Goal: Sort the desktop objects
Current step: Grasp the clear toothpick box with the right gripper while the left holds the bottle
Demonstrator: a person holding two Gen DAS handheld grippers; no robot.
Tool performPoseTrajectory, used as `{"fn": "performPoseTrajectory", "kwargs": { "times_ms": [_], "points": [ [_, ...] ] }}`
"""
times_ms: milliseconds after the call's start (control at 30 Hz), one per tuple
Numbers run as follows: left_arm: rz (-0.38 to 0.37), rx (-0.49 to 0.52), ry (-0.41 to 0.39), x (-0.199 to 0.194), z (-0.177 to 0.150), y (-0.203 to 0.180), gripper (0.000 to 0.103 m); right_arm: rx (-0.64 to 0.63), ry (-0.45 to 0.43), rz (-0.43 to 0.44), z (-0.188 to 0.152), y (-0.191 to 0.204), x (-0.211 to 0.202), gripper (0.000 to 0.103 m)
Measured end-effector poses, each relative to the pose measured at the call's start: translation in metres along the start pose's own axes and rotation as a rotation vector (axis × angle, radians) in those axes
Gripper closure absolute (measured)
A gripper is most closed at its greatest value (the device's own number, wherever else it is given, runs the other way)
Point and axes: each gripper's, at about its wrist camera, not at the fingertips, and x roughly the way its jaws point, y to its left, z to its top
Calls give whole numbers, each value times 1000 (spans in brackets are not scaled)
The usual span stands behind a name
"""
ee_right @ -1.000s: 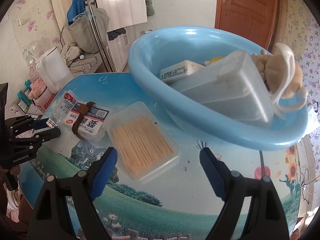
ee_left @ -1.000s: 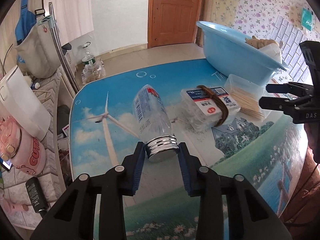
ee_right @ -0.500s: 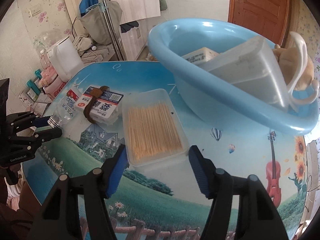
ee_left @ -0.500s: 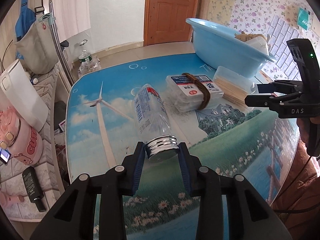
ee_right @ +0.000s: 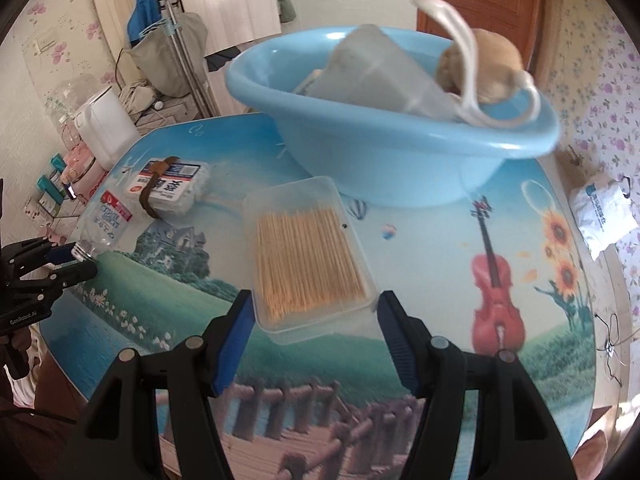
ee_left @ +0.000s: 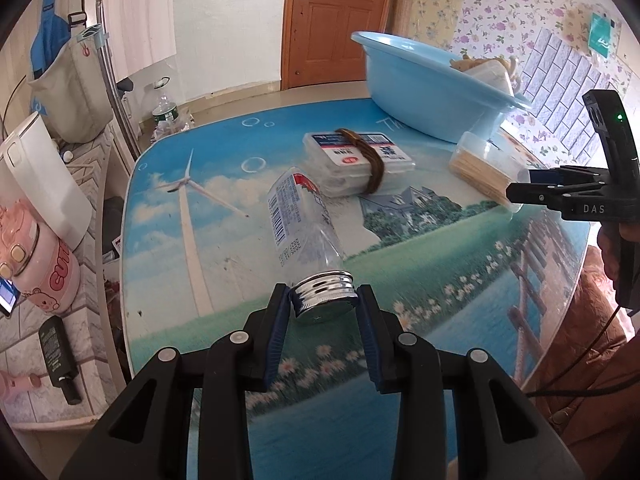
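Observation:
My left gripper [ee_left: 324,300] is shut on the silver cap of a clear plastic bottle [ee_left: 298,216] with a red and white label; the bottle points away over the table. It also shows in the right wrist view [ee_right: 106,224]. My right gripper [ee_right: 314,312] is open, its fingers straddling the near end of a clear box of toothpicks [ee_right: 306,256], apart from it. A labelled clear box with a brown band [ee_right: 170,186] lies at the left. A blue basin [ee_right: 384,152] at the back holds a clear container, a plush toy and a white hanger.
The round table [ee_right: 460,240] has a printed landscape cover. A white packet [ee_right: 604,212] lies at its right edge. Beside the table on the left stand a white appliance [ee_left: 36,184], a pink kettle [ee_left: 44,276] and a water bottle [ee_left: 162,110].
My left gripper has drawn back toward the table's near edge with the bottle. My right gripper has moved in over the toothpick box, so its fingers now flank the box's near end.

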Motion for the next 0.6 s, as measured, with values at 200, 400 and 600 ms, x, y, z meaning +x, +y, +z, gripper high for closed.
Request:
{"fn": "performPoseTrajectory", "kwargs": {
  "times_ms": [200,400,600],
  "points": [
    [-16,8,9,-5,-9,-11,70,12,7,-14,-9,-7,-11,41],
    [-14,4,15,-9,-15,-13,70,41,4,-36,-16,-21,-21,41],
    [-4,3,17,-8,-12,-14,70,39,11,-42,-22,-23,-21,41]
  ]
}}
